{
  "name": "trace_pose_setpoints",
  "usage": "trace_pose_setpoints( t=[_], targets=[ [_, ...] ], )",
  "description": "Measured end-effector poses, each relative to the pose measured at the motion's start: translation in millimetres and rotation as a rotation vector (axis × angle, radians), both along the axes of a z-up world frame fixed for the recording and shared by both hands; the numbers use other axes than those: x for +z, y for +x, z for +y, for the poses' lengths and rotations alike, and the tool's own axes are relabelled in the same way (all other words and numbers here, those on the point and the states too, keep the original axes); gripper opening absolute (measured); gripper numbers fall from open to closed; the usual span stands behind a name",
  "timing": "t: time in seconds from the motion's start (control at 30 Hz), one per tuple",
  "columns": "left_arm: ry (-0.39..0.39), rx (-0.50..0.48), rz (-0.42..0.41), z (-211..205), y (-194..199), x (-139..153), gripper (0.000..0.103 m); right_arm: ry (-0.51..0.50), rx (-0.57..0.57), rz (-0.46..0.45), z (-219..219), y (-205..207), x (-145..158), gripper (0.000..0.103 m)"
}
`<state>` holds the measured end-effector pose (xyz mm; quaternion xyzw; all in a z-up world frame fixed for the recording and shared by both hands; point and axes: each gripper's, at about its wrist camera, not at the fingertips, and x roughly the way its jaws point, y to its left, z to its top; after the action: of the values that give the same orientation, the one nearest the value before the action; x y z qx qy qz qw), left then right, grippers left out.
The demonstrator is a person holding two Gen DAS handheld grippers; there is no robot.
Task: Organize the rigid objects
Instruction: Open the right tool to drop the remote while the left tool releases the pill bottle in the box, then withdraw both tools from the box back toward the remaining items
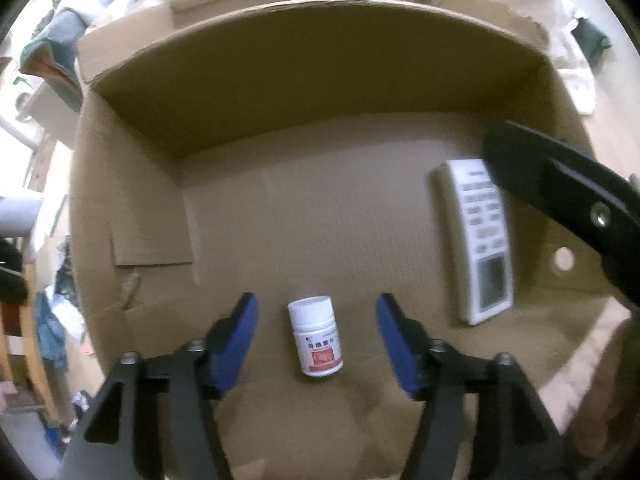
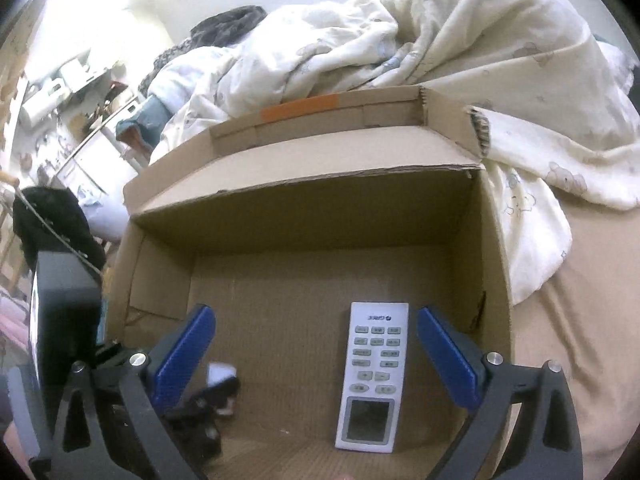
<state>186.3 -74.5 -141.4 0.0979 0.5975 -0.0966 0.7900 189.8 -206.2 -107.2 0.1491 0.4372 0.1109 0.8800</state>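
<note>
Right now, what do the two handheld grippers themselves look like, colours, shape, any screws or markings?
Both look alike. The left gripper and the right gripper each have two flat blue pads on a black, angular frame with triangular cut-outs. Round silver screw heads sit at the finger joints. The pads show a fine ribbed texture. No cables, lettering or sleeves are visible.

Both wrist views close, angled down into shared cardboard box (image 1: 320, 80).
</note>
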Motion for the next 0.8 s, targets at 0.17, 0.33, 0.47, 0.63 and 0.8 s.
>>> trace_pose_setpoints(
  t=[0.17,0.33,0.47,0.63,0.8],
  targets=[
    [-0.002,-0.026,-0.016,-6.2,-3.1,5.7,0.078,0.056,-0.043,0.007,-11.8,2.1,0.9,0.103],
    [0.019,-0.033,-0.049,-10.4,-8.5,12.9,0.083,0.072,-0.056,-0.002,-15.8,0.7,4.2,0.103],
    [0.028,-0.026,-0.074,-15.5,-17.3,19.7,0.084,0.044,-0.057,-0.027,-15.0,-3.1,10.2,0.103],
    [-0.004,0.002,-0.074,-2.1,-25.7,25.4,0.084,0.05,-0.091,-0.043,-24.3,-12.5,18.4,0.103],
    [-0.025,0.017,-0.098,-2.2,-38.4,42.9,0.084,0.056,-0.119,-0.041,-36.9,-23.7,29.6,0.103]
  ],
)
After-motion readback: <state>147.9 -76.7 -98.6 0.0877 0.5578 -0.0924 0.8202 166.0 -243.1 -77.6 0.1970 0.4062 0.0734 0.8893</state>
